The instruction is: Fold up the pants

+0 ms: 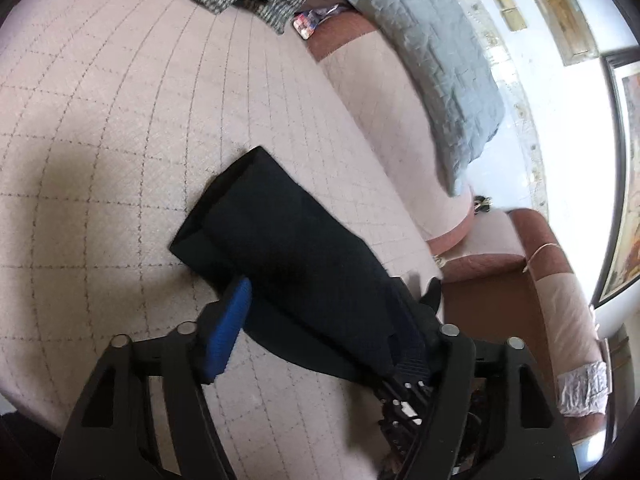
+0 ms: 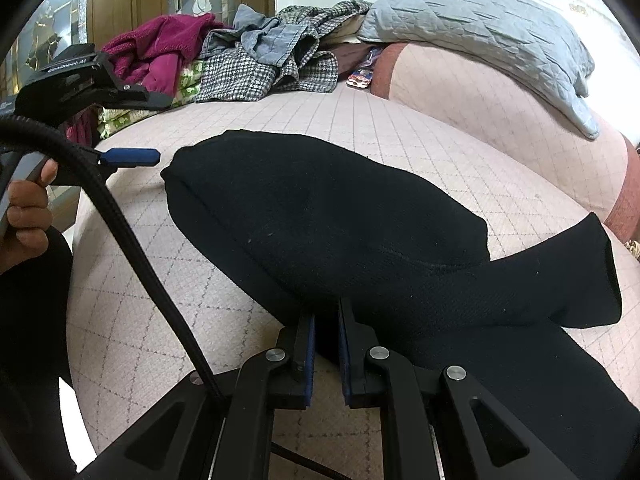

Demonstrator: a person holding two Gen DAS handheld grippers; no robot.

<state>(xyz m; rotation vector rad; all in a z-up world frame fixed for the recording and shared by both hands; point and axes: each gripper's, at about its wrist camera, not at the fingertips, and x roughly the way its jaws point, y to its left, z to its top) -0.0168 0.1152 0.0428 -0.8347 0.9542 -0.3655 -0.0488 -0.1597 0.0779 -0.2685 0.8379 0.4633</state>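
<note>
The black pants lie partly folded on the pink quilted couch seat. In the left wrist view my left gripper is open, its blue-padded fingers spread on either side of the pants' near end. In the right wrist view the pants form a thick folded bundle, with a loose flap to the right. My right gripper is shut on the near edge of the pants. The left gripper's blue fingertip shows at the far left, apart from the fabric.
A pile of clothes, houndstooth, denim and magenta, lies at the back of the seat. A grey quilted blanket drapes the backrest. The armrest and a gap beside it lie to the right. A cable crosses the left side.
</note>
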